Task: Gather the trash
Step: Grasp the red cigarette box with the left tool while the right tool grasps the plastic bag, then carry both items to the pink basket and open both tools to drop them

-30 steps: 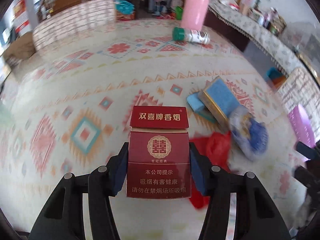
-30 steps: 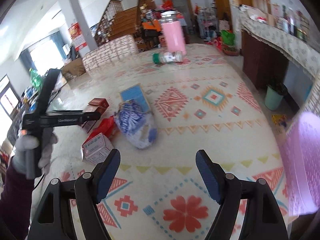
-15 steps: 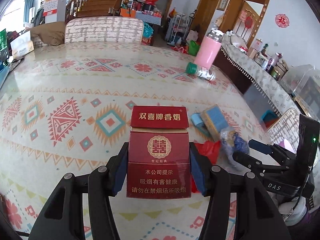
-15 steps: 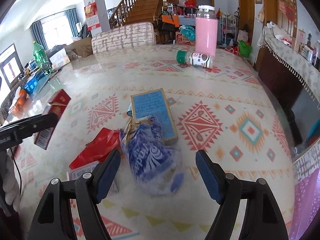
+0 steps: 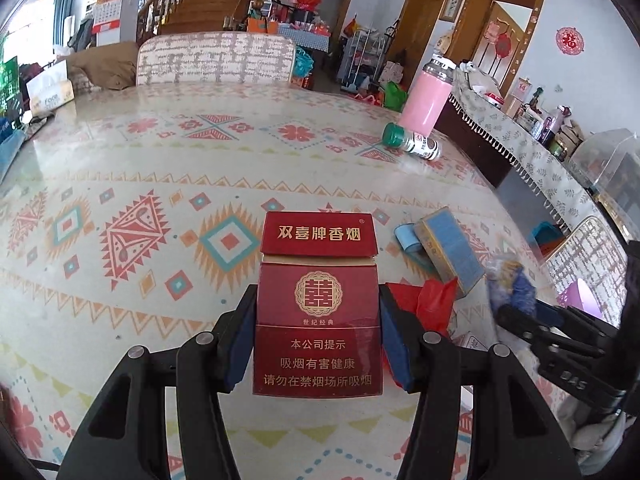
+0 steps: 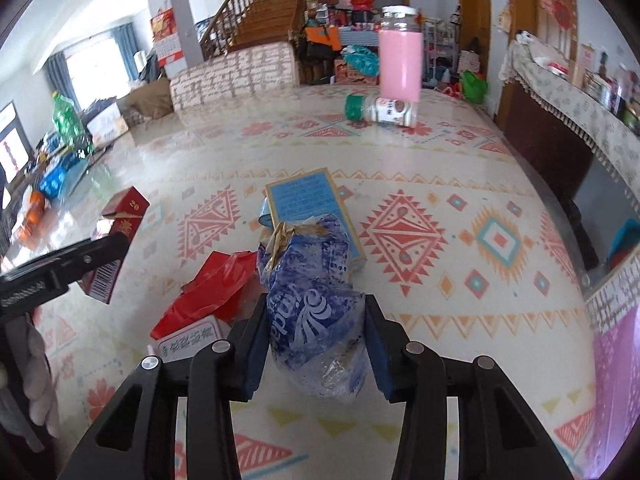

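Trash sits in both claws: the left claw (image 5: pixel 316 344) clamps a red cigarette pack (image 5: pixel 316 308) by its sides, held above the patterned counter (image 5: pixel 160 184). The right claw (image 6: pixel 316 344) is closed against a crumpled blue plastic bag (image 6: pixel 316 300), beside a red wrapper (image 6: pixel 212 292) and blue box (image 6: pixel 308 196).

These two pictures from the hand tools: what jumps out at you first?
A red cigarette pack fills the left view, clamped upright in the left gripper. In the right view, the right gripper is shut on a crumpled blue plastic bag over the patterned table. Behind it, a tall pink bottle stands beside a toppled green-capped jar.
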`<move>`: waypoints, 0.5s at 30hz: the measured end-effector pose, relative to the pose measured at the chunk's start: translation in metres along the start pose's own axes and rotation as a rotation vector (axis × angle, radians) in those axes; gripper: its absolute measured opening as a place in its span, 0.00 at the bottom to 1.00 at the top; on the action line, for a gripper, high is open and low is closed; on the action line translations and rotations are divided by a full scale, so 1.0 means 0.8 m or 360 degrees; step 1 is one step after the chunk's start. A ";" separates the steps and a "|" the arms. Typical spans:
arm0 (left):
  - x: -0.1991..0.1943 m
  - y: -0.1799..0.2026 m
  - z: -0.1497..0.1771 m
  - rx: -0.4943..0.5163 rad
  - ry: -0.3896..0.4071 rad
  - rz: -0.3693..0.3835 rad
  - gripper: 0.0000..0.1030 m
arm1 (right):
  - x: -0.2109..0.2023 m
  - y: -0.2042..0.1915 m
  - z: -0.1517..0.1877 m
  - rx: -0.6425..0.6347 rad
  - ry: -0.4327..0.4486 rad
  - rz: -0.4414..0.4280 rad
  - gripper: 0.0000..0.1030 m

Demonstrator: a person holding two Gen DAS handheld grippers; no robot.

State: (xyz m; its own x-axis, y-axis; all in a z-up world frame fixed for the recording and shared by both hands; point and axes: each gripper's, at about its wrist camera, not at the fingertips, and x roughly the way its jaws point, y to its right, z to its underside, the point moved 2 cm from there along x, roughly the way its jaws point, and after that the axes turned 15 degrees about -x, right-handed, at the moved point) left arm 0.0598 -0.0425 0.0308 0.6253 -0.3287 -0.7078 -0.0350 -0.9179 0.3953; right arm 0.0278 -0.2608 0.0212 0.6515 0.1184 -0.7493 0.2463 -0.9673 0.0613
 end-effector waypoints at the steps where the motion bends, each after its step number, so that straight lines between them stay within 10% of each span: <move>1: -0.001 0.001 0.001 0.0008 0.0009 -0.0007 0.54 | -0.008 0.002 0.003 0.0023 0.0006 0.0008 0.46; 15: -0.002 0.006 0.008 0.0069 0.0093 -0.0068 0.54 | -0.104 0.021 0.101 0.0362 0.0039 -0.0020 0.46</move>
State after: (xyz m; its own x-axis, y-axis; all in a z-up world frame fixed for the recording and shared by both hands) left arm 0.0537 -0.0477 0.0304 0.6711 -0.2764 -0.6879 -0.0399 -0.9400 0.3388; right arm -0.0801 -0.3052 0.0312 0.6672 0.1333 -0.7329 0.0881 -0.9911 -0.1001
